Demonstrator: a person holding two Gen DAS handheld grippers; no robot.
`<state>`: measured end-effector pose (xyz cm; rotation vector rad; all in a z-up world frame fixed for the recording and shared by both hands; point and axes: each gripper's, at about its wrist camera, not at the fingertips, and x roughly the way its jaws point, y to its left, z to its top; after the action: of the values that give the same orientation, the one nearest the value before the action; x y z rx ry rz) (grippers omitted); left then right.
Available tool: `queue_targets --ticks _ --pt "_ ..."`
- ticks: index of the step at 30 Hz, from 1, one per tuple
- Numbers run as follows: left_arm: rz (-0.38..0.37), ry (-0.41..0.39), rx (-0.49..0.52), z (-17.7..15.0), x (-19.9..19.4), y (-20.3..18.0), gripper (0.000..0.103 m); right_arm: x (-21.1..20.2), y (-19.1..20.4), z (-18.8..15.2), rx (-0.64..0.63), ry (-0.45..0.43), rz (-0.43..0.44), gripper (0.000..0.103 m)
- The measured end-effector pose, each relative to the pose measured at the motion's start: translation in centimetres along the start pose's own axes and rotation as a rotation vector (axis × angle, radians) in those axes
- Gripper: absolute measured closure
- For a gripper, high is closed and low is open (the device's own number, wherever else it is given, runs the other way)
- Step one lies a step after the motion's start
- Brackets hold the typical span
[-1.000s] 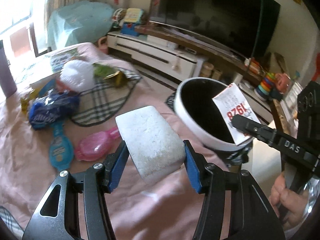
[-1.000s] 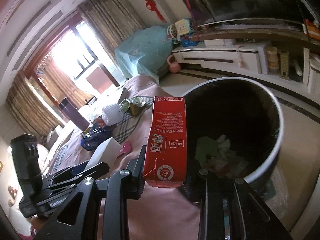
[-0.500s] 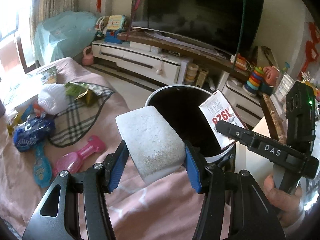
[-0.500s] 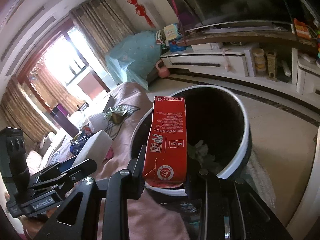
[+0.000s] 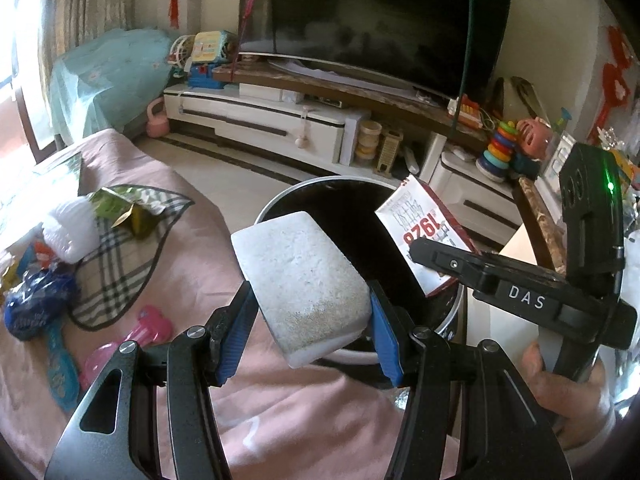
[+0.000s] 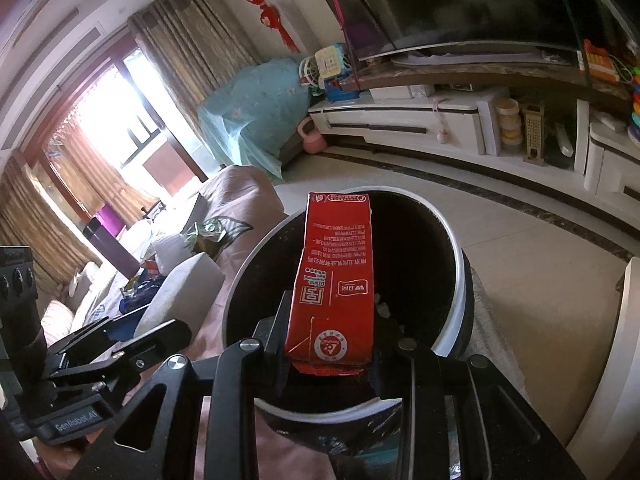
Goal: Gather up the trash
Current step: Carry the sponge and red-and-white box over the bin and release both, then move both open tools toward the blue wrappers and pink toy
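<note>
home living room: television (image 5: 384,20), toys (image 5: 498,148)

Left wrist view. The left gripper (image 5: 308,316) clamps a white foam block (image 5: 300,280) between its blue pads (image 5: 236,332), the block tilted over the near rim of a round bin (image 5: 448,324) with a white rim and dark interior. At right, the right gripper (image 5: 424,248), held in a hand (image 5: 560,392), carries a red-and-white carton (image 5: 420,224) above the bin's right edge. On the pink cloth (image 5: 192,264) at left lie a plaid cloth (image 5: 120,260), green wrapper (image 5: 120,208), white wad (image 5: 68,232), blue bag (image 5: 32,304) and pink toy (image 5: 140,340).
</note>
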<state>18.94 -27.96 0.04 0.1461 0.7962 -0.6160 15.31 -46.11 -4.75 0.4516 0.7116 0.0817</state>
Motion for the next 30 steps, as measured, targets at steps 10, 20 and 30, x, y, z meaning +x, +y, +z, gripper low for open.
queue_targets --ticks 10,20,30 --pt "-0.009 0.025 0.005 0.8 1.7 -0.3 0.048 0.5 -0.7 1.0 -0.003 0.010 -0.012 0.072" --pt "-0.018 0.057 -0.036 0.6 2.3 0.6 0.023 0.5 -2.0 1.5 0.047 0.011 -0.008 0.033" --pt "0.026 0.046 -0.134 -3.2 -0.6 4.1 0.021 -0.9 -0.2 0.3 0.072 -0.031 0.019 0.004"
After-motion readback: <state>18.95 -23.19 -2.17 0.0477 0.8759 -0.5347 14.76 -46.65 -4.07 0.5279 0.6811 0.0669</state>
